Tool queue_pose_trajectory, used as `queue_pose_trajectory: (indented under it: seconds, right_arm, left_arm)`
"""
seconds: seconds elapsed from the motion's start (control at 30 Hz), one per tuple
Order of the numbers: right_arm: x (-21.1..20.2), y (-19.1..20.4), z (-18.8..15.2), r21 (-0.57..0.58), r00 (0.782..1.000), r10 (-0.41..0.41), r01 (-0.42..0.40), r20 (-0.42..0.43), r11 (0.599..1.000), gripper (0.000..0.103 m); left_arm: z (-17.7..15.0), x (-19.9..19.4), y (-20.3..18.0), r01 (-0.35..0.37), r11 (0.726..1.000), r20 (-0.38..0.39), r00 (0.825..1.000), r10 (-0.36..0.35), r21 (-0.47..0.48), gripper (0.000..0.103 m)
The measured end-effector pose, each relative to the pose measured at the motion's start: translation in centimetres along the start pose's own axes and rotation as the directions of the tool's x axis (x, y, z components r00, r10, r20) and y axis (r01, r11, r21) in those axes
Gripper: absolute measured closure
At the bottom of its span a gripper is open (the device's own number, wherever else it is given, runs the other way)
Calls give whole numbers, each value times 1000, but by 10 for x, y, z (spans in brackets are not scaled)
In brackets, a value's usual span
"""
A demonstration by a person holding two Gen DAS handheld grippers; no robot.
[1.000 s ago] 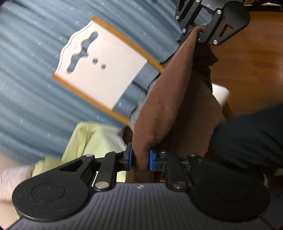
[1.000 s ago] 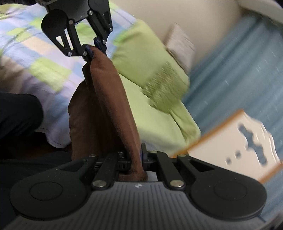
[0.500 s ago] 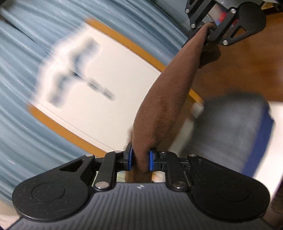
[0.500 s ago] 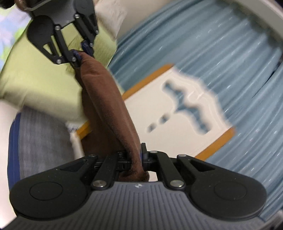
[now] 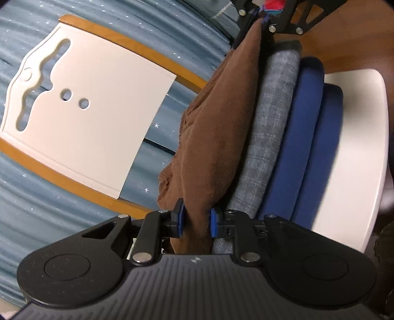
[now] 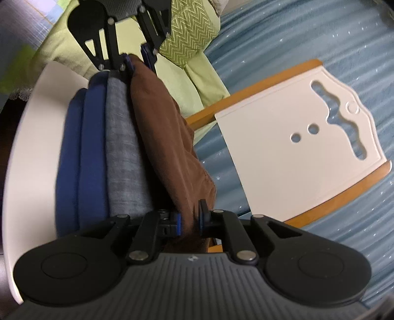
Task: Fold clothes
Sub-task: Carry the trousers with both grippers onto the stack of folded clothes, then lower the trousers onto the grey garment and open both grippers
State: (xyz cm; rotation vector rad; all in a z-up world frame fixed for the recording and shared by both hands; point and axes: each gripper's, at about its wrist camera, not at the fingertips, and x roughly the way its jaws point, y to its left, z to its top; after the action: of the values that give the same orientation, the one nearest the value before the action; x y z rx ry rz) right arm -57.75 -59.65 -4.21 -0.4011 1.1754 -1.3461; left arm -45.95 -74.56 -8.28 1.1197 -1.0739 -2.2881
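A folded brown garment [image 5: 221, 118] is held stretched between my two grippers. My left gripper [image 5: 195, 221] is shut on one end of it; my right gripper [image 6: 189, 222] is shut on the other end [image 6: 167, 137]. Each gripper shows at the top of the other's view: the right gripper [image 5: 264, 19] and the left gripper [image 6: 134, 59]. The brown garment lies against a stack of folded clothes: a grey piece [image 5: 268, 128] and two blue pieces [image 5: 303, 147] on a white chair seat [image 5: 359, 152]. The stack also shows in the right wrist view [image 6: 98, 152].
The chair's white backrest with orange side rails [image 5: 81, 103] stands behind the stack, also in the right wrist view [image 6: 295, 147]. A blue curtain [image 5: 49, 197] hangs behind it. Light green bedding [image 6: 192, 37] lies beyond the chair. Wooden floor [image 5: 357, 44] shows past the seat.
Both grippers have swung with the brown garment from beside the bed over to the chair. The garment now rests against the stack of folded clothes on the seat. Both stay shut.
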Motion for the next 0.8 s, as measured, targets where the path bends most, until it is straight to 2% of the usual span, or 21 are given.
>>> queue_pose_trajectory:
  seconds: [0.07,0.13,0.23,0.33,0.4,0.5,0.67,0.73,0.8]
  right_arm:
    - [7,-3,5,5,1000,15,-15,-13,1000,100]
    - [7,-14,14,23,1000,-10,10,-4,1000,101]
    - [0,-21,20,49,999,-31,30,18,998,101]
    - [9,-5,15,50,1000,9,-10,5,999,101]
    - [10,2,13,37,1000,26,-26,-8,999,100]
    - [10,9,11,44,1000,14,-13,-12,999,99]
    - [9,10,12,68,1000,-4,5,-11,998,96]
    - [9,12,12,68,1000,-5,6,-14,998,96]
    - [9,13,11,67,1000,-3,5,-19,998,96]
  left_arm:
    - [2,-7,11,-27,1000,1,1000,27,12,81]
    - [0,-19,22,-44,999,9,999,44,-18,81]
    - [-7,-30,2,-29,999,4,1000,29,-26,81]
    - [-14,-25,-24,-37,999,0,999,37,-31,81]
    - [-17,-28,-28,-68,995,13,998,69,-73,72]
    - [-24,-35,-25,-97,988,26,995,101,-122,67]
    - [-33,-36,-18,-86,992,21,996,88,-90,68]
    - [-31,-35,-18,-70,996,20,997,72,-62,71]
    - [-31,-36,-18,-56,998,16,998,57,-28,80]
